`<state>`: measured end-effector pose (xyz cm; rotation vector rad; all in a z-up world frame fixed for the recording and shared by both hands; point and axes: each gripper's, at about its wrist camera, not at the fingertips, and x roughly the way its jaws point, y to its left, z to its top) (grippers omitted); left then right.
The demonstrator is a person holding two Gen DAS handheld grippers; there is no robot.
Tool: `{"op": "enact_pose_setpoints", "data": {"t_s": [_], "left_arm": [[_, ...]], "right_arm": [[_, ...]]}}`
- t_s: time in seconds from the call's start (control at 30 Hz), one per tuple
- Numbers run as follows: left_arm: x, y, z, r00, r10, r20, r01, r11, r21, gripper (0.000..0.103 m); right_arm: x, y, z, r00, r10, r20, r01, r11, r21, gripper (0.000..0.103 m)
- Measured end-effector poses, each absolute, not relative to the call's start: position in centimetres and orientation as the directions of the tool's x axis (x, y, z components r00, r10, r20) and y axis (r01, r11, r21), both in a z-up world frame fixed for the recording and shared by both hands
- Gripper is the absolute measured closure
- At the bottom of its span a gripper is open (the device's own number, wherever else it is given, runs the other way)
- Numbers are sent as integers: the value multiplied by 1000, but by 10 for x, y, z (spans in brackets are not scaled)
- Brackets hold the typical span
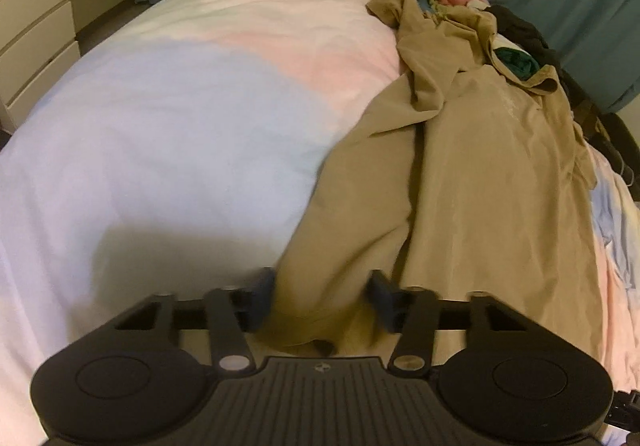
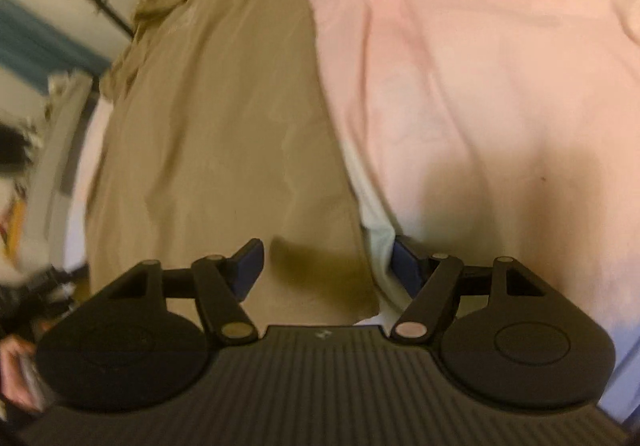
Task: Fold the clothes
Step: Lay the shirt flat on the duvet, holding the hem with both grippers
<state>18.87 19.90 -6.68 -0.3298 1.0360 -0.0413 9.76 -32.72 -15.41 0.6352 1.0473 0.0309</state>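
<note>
Bed's pastel pink-and-blue cotton sheet (image 1: 168,117) carried the long tan fabric garment (image 1: 472,165), spread lengthwise along one side. My left tongs (image 1: 322,300) sat narrowed around its near hem; grip unclear. My right tongs (image 2: 326,270) stood wide, straddling its corner edge.

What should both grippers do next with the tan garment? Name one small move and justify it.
Probably close both on the hem. The tan garment lies on the bed sheet, its near edge between the pads of the left gripper and the right gripper, and neither visibly pinches the cloth yet.
</note>
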Motion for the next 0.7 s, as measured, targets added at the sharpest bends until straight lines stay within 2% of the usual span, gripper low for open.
{"op": "enact_pose_setpoints", "data": {"t_s": [0.03, 0.1, 0.13, 0.2, 0.27, 0.37, 0.53, 0.63, 0.7], "left_arm": [[186, 200, -65, 514, -191, -836, -126, 948, -294, 67], [181, 200, -61, 519, -197, -832, -132, 943, -306, 86], [173, 200, -63, 527, -199, -826, -131, 941, -311, 90], [165, 197, -62, 542, -199, -816, -126, 941, -313, 95], [164, 191, -64, 561, -197, -804, -113, 944, -310, 96], [165, 186, -68, 586, -204, -785, -106, 940, -323, 97], [159, 191, -56, 620, -243, -746, -99, 919, -381, 97], [164, 196, -55, 635, -279, -721, -112, 889, -443, 97], [164, 199, -52, 632, -276, -724, -114, 891, -439, 97]], "right_arm": [[99, -322, -153, 506, 317, -802, 247, 837, 488, 31], [97, -318, -146, 498, 301, -813, 218, 865, 453, 37], [96, -316, -143, 495, 290, -819, 206, 877, 435, 43], [92, -313, -140, 494, 261, -829, 200, 894, 400, 56], [88, -313, -135, 492, 212, -844, 211, 912, 352, 82], [76, -322, -124, 521, 189, -832, 219, 913, 345, 92], [63, -338, -104, 575, 193, -795, 233, 893, 385, 100], [59, -344, -92, 604, 198, -772, 228, 885, 406, 100], [58, -347, -87, 611, 216, -762, 226, 875, 429, 100]]}}
